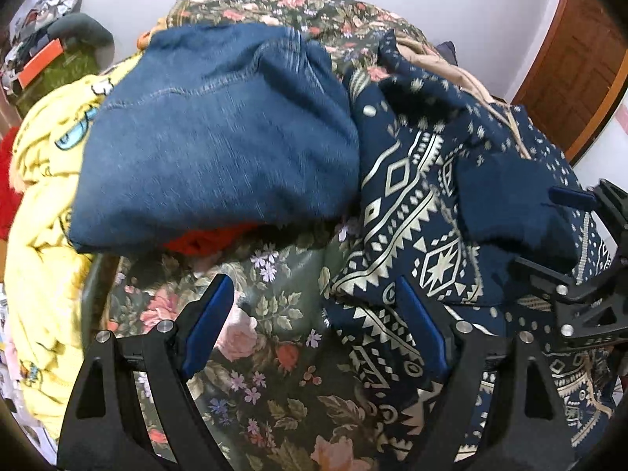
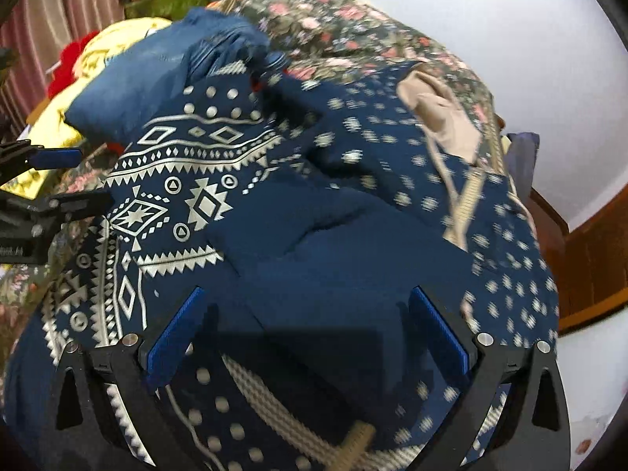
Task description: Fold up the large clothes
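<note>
Navy patterned garment [image 2: 314, 243] spread beneath right tongs [image 2: 306, 325], beside left tongs [image 1: 314, 306], both agape

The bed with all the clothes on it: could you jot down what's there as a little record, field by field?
surface: floral bedspread
garment being worked on: navy patterned garment, spread out and rumpled
beside it: blue denim piece, bunched up
further left: yellow printed cloth
under the denim: red fabric, only partly showing
left gripper: open, holding nothing, over the bedspread at the garment's edge
right gripper: open, holding nothing, over the navy garment
folding: not yet visibly done
</note>
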